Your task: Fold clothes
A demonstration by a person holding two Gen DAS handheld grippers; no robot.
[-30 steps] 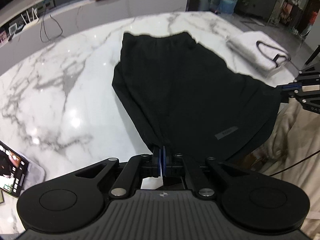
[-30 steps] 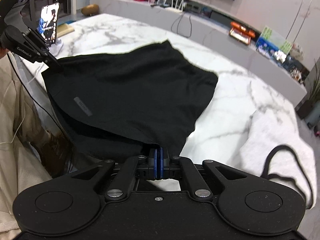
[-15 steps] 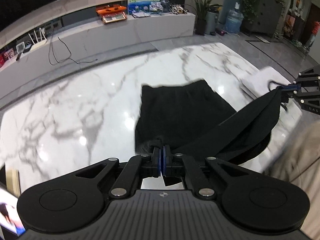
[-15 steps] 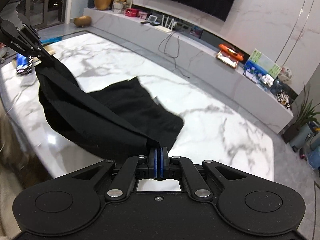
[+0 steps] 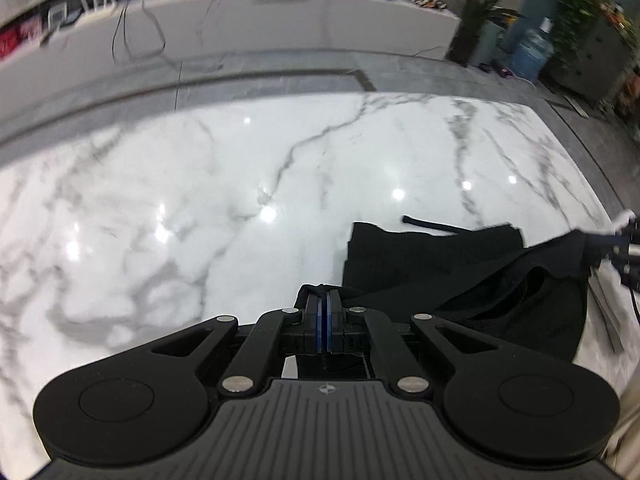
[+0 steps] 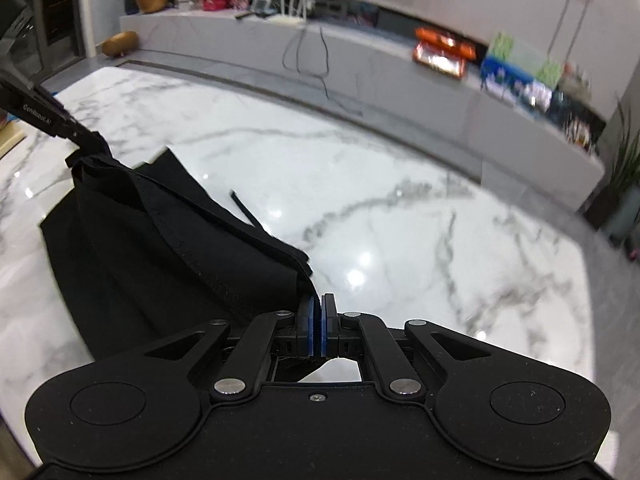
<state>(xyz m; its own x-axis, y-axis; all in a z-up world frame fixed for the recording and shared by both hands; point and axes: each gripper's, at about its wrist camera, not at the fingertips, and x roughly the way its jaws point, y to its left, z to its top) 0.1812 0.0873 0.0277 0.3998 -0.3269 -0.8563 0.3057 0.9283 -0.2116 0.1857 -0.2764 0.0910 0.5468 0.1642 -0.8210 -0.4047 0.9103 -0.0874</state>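
The left claw [image 5: 324, 304] is seen pressed together on a corner of the black garment [image 5: 500, 284], a small bunch of cloth being pinched between its blue pads; the right claw [image 6: 319, 316] is likewise clamped on another corner of the same garment [image 6: 168, 248], the hemmed edge being drawn into the pads from the left. The garment is held stretched between the two claws, so that a taut band of cloth is seen running from one to the other; below that band the rest of the cloth is draped down onto the white marble desk [image 5: 240, 184], where a flat layer is spread towards the near edge. In the right wrist view the left claw [image 6: 86, 140] is seen at the far left, gripping the bunched corner above the desk [image 6: 400, 216]; in the left wrist view the right claw [image 5: 624, 240] is only partly shown at the right edge, and its pads cannot be made out there. A thin black strip [image 6: 244, 208], possibly a drawstring, is seen lying on the desk just beyond the cloth; the frames are somewhat blurred. Beyond the far edge of the desk a long white counter [image 6: 360, 60] is seen, with cables [image 6: 308, 52] hanging down its front.
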